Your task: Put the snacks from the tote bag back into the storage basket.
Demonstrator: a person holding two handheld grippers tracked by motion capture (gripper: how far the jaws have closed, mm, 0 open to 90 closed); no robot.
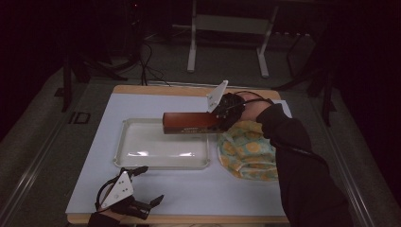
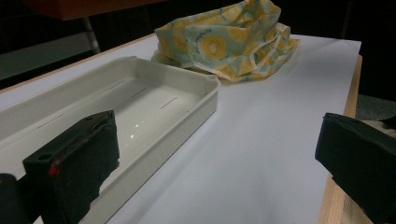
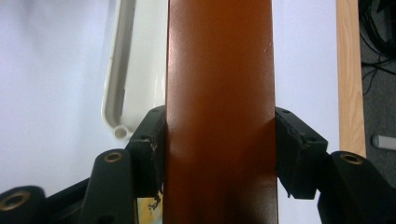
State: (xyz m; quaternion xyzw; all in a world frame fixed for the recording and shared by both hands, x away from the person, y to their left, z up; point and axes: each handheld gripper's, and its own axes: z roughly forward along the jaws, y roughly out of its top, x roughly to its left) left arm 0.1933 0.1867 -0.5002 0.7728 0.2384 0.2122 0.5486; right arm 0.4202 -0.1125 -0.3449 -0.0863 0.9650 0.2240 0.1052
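Brown and oblong, the box (image 1: 189, 122) is hanging over the white tray's (image 1: 124, 153) far rim, clamped in the right gripper (image 1: 222, 113), probably needing lowering inside next, while the left gripper (image 1: 142, 187) is idling with jaws open near the surface edge.

Black gripper (image 1: 152, 185) jaws, grey three-cornered plates, dark sleeve (image 1: 302, 165).

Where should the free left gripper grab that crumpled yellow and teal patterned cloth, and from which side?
Probably the raised, bunched top fold of the crumpled yellow and teal patterned cloth, coming from above: it lies heaped on the table with loose folds standing up, so the fingers can pinch a ridge.
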